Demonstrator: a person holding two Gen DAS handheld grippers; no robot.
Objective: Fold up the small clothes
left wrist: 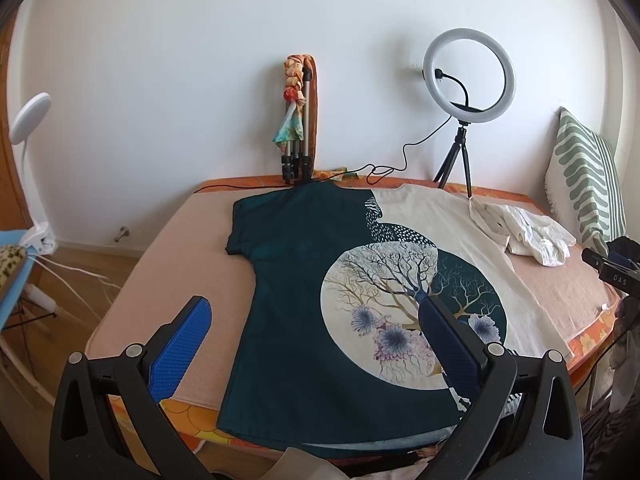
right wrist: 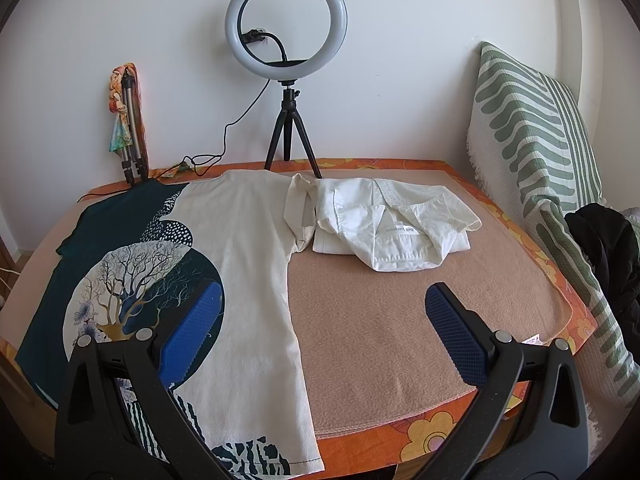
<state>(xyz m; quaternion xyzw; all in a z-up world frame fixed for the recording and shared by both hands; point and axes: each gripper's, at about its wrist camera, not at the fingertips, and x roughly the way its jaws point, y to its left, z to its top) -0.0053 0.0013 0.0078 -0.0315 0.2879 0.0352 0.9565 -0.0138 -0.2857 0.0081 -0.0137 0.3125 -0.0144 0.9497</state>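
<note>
A T-shirt [left wrist: 304,288], half dark teal and half cream with a round tree print, lies spread flat on the tan blanket [left wrist: 180,276]. Its cream half [right wrist: 248,264] fills the left of the right wrist view. A folded white garment [right wrist: 392,224] rests at the far right of the blanket, beside the T-shirt's sleeve. My left gripper [left wrist: 314,316] hovers open above the T-shirt's lower part, its blue pads wide apart. My right gripper [right wrist: 324,308] is open too, over the T-shirt's right edge and the bare blanket [right wrist: 400,320]. Neither holds anything.
A ring light on a small tripod [right wrist: 286,80] stands at the back edge, its cable trailing left. A folded tripod with a colourful cloth [left wrist: 298,120] leans on the wall. A green-striped cushion [right wrist: 536,152] and a black garment [right wrist: 608,248] sit at the right.
</note>
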